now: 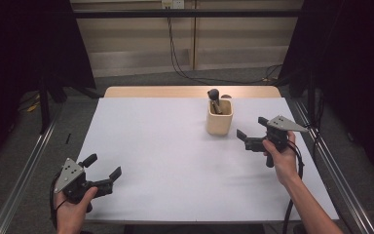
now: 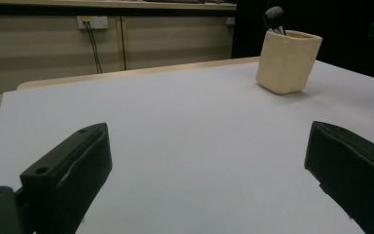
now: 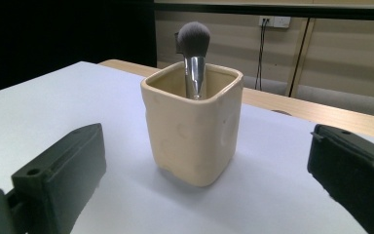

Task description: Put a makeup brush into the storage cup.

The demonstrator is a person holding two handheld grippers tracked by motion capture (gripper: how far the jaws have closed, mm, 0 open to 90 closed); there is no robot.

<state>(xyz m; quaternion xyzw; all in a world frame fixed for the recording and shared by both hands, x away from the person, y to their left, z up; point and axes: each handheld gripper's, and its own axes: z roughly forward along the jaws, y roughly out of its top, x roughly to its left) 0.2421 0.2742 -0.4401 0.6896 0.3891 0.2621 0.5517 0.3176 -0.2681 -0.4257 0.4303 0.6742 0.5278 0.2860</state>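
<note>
A cream square cup [image 1: 219, 117] [image 2: 288, 62] [image 3: 192, 127] stands upright on the white table sheet [image 1: 175, 161], toward the far right. A makeup brush [image 1: 215, 99] [image 3: 194, 56] with a dark fluffy head and a silver ferrule stands in it, head up. My right gripper [image 1: 251, 128] [image 3: 204, 175] hovers just right of the cup, open, its jaws pointing at the cup and apart from it. My left gripper [image 1: 103, 165] [image 2: 209, 170] is held at the near left corner, open with nothing between its jaws.
The wooden table edge [image 1: 190, 91] runs along the far side. Metal rails [image 1: 24, 170] flank the table left and right. Cables [image 1: 180, 68] hang from a wall socket [image 1: 172, 4] behind. Bare white sheet spreads between the two grippers.
</note>
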